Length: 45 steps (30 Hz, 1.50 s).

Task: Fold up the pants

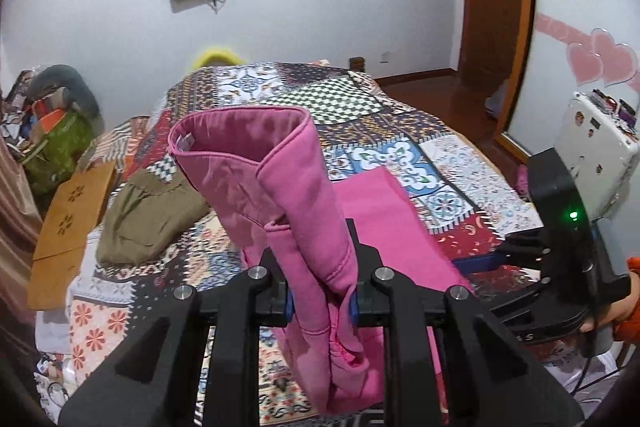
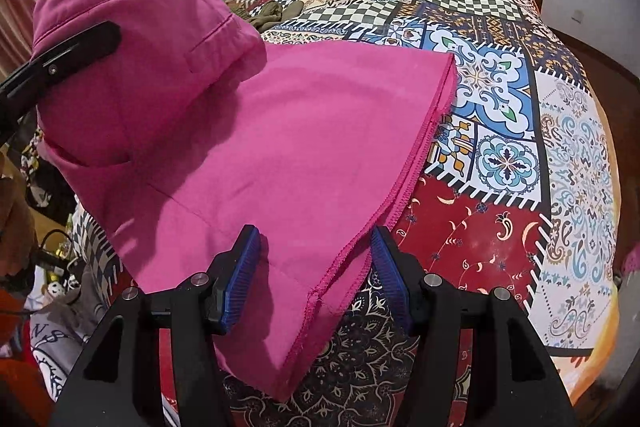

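— Left tool (image 1: 322, 301)?
— Pinched tight on the pink pants (image 1: 276, 163), gripping bunched cloth near the waistband; waist end lifted off the bed, its opening facing up and far.

— Right tool (image 2: 316, 269)?
— Spread wide, blue pads (image 2: 244, 267) on either side of the near hem, not pressing it. Stitched edge running from between the pads up and right toward the far corner of the leg.

— Rest of the pants?
— Legs lying flat on the patchwork bedspread (image 2: 500, 239), hem edge straight along the right side.

— Room around?
— Bare quilt to the right and far of the pink cloth. On the left, an olive garment (image 1: 152, 215) lying just beside the lifted waist, then a brown cardboard panel (image 1: 68, 227) at the bed's left edge. Wooden floor (image 1: 432, 87) beyond the far right corner of the bed.
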### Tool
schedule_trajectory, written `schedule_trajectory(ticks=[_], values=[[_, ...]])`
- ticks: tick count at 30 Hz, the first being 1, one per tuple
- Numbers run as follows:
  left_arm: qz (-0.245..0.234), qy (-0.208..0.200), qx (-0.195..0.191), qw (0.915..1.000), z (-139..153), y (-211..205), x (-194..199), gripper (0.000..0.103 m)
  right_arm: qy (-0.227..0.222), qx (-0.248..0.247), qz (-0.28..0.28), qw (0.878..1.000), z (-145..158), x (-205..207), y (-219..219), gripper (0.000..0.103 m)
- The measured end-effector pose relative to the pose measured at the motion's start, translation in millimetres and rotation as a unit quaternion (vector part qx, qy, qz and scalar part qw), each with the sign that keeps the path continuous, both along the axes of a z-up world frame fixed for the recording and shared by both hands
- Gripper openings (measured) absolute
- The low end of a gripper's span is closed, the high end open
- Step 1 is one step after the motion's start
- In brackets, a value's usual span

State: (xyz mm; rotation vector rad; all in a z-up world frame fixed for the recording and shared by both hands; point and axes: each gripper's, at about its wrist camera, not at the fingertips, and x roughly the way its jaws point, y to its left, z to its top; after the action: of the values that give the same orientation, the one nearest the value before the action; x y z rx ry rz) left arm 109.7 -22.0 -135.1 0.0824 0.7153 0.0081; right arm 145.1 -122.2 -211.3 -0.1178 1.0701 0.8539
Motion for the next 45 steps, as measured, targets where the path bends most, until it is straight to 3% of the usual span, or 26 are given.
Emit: schedule_trajectory(ticks=[13, 22, 28, 35, 37, 39, 40, 45], values=[[-0.066, 0.021, -0.026, 0.9972, -3, -29, 8, 0.019, -0.010, -0.005, -0.037, 0.999, 9, 5, -29, 0.055], [-0.117, 0.106, -0.061, 0.9855, -33, -55, 31, 0.019, -0.022, 0.003, -0.075, 0.997, 20, 11, -55, 0.055], [-0.125, 0.159, -0.077, 0.9763, -51, -59, 43, 0.019, -0.027, 0.006, -0.084, 0.996, 24, 11, -63, 0.055], [-0.127, 0.182, -0.089, 0.9710, -62, -60, 49, 0.019, -0.027, 0.008, -0.081, 0.996, 24, 9, -63, 0.055], [-0.132, 0.181, -0.085, 0.9709, -61, -62, 48, 0.026, -0.028, 0.007, -0.080, 0.996, 25, 8, -63, 0.055], [-0.140, 0.188, -0.096, 0.9672, -61, -64, 48, 0.051, -0.030, 0.005, -0.080, 0.996, 25, 8, -64, 0.055], [-0.142, 0.193, -0.104, 0.9652, -61, -64, 48, 0.056, -0.031, 0.004, -0.079, 0.996, 25, 8, -64, 0.055], [-0.141, 0.180, -0.096, 0.9687, -55, -68, 43, 0.058, -0.033, 0.003, -0.079, 0.996, 26, 8, -63, 0.055]])
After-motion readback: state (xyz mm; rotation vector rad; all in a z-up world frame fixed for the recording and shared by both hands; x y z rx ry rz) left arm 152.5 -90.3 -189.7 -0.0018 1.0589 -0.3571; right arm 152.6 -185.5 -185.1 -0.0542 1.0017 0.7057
